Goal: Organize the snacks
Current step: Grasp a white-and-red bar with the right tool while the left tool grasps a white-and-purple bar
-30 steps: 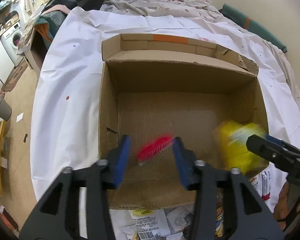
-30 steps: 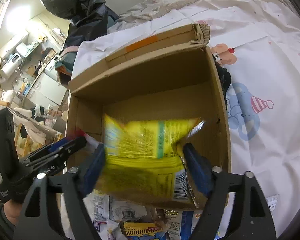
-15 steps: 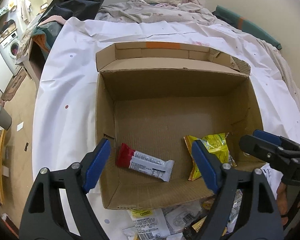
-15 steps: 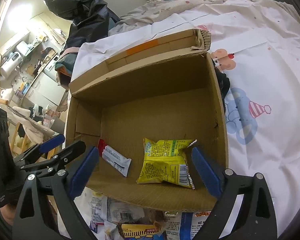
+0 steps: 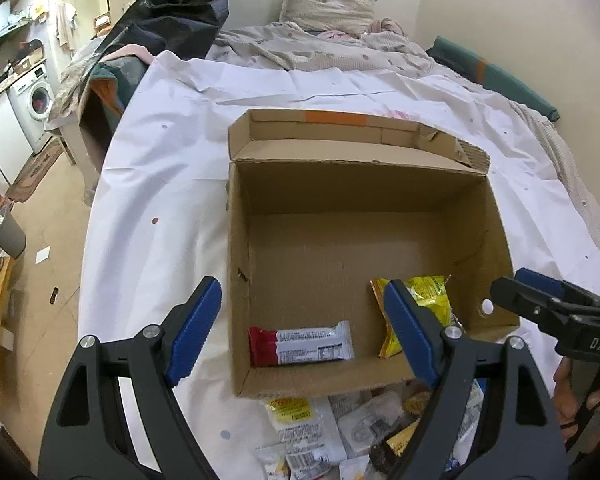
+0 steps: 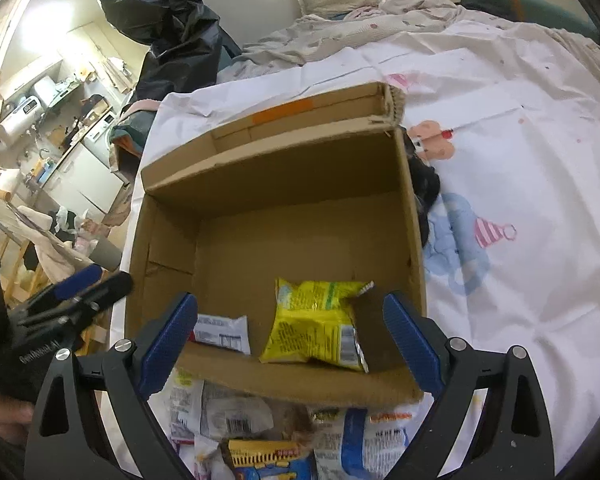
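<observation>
Cardboard box (image 5: 496, 216) sits open on the white sheet (image 5: 160, 184). At its near wall lie a red-and-white snack bar (image 5: 300, 346) on the left and a yellow snack packet (image 6: 320, 320) on the right. Left gripper (image 5: 304, 332) and right gripper (image 6: 290, 340) both hang spread wide, empty, above loose snack packets (image 6: 260, 432) outside the box.

A white front-loading washing machine (image 5: 36, 100) stands at upper left; a beige crumpled pillow (image 5: 328, 10) lies top centre, beside a black plastic bag (image 5: 180, 4).
</observation>
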### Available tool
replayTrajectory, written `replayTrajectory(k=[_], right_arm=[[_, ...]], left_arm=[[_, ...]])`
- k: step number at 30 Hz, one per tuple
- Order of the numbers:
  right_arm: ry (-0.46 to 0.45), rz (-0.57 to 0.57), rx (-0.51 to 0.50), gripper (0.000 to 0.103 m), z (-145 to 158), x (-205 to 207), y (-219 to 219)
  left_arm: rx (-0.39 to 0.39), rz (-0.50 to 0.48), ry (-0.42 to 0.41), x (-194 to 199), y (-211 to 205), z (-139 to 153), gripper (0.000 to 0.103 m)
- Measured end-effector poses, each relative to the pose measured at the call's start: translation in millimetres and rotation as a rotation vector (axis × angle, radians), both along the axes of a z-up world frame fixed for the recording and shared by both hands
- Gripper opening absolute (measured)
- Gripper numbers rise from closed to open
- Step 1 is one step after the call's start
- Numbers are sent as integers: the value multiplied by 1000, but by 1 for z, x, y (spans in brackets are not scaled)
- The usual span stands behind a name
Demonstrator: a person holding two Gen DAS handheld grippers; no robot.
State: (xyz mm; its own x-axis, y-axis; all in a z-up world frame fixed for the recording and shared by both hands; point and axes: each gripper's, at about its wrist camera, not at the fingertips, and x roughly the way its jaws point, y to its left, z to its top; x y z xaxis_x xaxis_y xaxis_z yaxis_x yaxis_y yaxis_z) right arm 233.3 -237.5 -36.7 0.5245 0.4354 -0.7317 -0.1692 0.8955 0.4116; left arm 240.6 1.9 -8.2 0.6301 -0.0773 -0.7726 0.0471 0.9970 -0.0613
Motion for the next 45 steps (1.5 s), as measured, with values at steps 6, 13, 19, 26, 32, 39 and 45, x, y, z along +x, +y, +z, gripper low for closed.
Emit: replayTrajectory(k=[6,13,19,26,32,39,45], right_arm=[[-15,-1,22,96,15,-27,-25],[84,-118,98,96,2,-57,-90],[382,-399,58,96,-46,-70,-159],[527,-267,-163,82,-91,-52,-124],[543,-193,-368,61,-109,-41,-98],[447,-205,-317,32,-86,-46,-103],[105,-156,-108,33,-8,-63,-93]], left_arm=[[-12,-1,-16,-27,14,9,88],[-37,89,63,-59,39,-1,98],[-106,120,246,-80,46,-35,98],[-112,143,290,-82,52,-47,98],[-166,200,346,-76,71,-58,98],[-141,196,453,-75,67,-81,98],[-111,123,520,-81,51,-99,68]])
